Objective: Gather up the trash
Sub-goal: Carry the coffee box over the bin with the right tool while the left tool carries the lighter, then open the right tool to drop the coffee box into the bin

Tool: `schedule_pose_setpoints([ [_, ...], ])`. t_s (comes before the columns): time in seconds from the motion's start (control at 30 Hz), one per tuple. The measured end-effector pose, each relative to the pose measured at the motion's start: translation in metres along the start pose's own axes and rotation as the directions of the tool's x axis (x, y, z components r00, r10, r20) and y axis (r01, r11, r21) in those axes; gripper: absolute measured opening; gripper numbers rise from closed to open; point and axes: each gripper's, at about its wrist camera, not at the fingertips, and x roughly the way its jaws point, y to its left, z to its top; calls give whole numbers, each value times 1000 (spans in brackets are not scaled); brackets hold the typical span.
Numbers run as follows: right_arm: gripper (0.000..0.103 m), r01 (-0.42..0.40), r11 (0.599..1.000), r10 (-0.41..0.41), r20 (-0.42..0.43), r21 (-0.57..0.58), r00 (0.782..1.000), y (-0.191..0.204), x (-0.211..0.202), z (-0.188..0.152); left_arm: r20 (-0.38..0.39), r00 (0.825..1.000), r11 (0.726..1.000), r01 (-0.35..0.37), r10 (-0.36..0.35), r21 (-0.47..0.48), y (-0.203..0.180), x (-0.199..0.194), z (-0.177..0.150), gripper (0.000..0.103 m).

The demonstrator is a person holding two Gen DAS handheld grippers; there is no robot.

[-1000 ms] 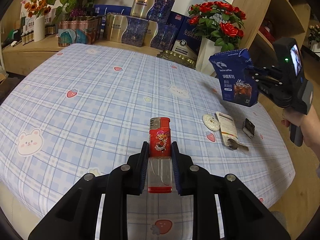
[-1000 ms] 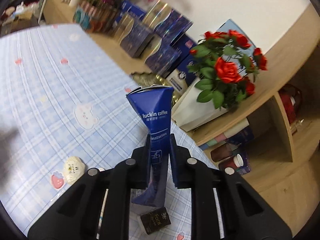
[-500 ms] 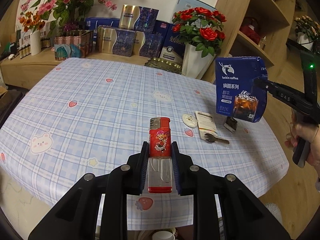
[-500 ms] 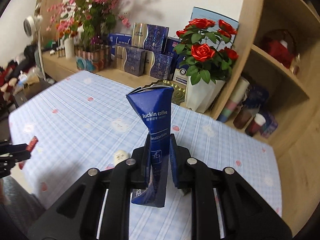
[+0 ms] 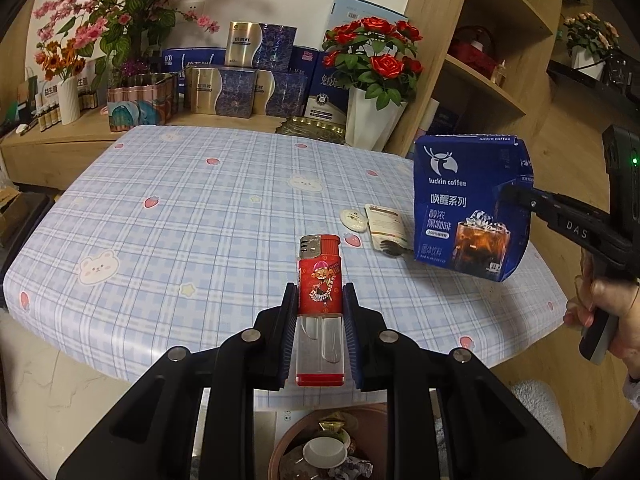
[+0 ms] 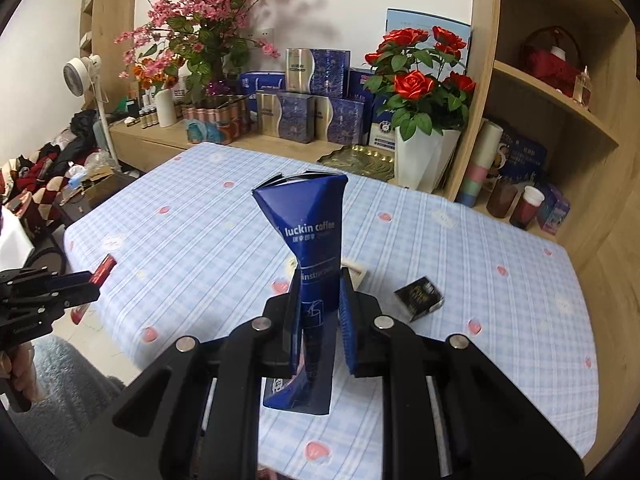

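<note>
Both sets of jaws are clenched on trash: the left gripper (image 5: 319,336) grasps a red lighter (image 5: 320,308) upright between its blue pads, and the right gripper (image 6: 319,320) pinches a blue coffee box (image 6: 310,248) so that its lower part is crushed flat and its top flares open. Taking the table (image 5: 192,208) as landmark, both held items hang in the air above its near edge, clear of the cloth. Just below that near edge, on the floor, sits a round brown bin (image 5: 320,446) holding a white cup and crumpled wrappers. On the table's blue checked cloth, printed with strawberries and bears, lie a small black packet (image 6: 419,298), a round white disc (image 5: 354,220), a white card (image 5: 386,226) and a small metal utensil (image 5: 394,247), all grouped near its right side. Beyond the table's far edge runs a low wooden shelf carrying stacked blue and gold gift boxes (image 5: 240,80), a white vase of red roses (image 5: 374,92) and pink blossoms (image 5: 120,8). To the table's right rise wooden shelving units (image 6: 560,92); to its left stands a white fan (image 6: 82,74) beside piled clothes.
</note>
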Motion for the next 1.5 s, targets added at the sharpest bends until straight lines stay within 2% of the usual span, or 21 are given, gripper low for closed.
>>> schedule_pose_setpoints([
  [0.33,19,-112,993,111,21,37,994,26,-45,-35,-1,1000,1000,18,-18,24,-6,-28,-20,22],
  [0.53,19,-169,984,169,-4,60,986,38,-67,-66,-5,1000,999,25,-24,24,-4,-41,-32,22],
  [0.67,19,-197,979,200,-66,52,978,47,-73,-92,-9,1000,999,29,-29,21,-1,-47,-42,22],
  [0.8,19,-225,974,222,-182,9,958,66,-64,-127,-14,999,999,39,-38,5,1,-49,-53,22],
  [1.0,20,-300,953,267,-375,-32,888,104,-27,-172,-25,999,999,48,-48,-23,4,-49,-65,22],
  [1.13,20,-326,945,289,-485,9,825,123,11,-195,-35,998,998,48,-49,-38,7,-45,-69,22],
  [1.17,20,-333,943,290,-532,16,795,128,21,-201,-38,998,998,47,-49,-41,8,-44,-70,22],
  [1.27,20,-350,935,312,-585,50,749,140,44,-212,-48,998,998,41,-43,-43,11,-40,-73,22],
  [1.37,20,-364,928,335,-618,84,711,151,60,-222,-59,998,998,34,-37,-45,13,-37,-78,22],
  [1.47,21,-383,915,366,-661,126,655,163,74,-235,-69,997,998,32,-35,-49,15,-33,-81,22],
  [1.5,31,-383,915,368,-662,131,653,164,77,-237,-71,997,998,32,-35,-51,16,-32,-81,22],
])
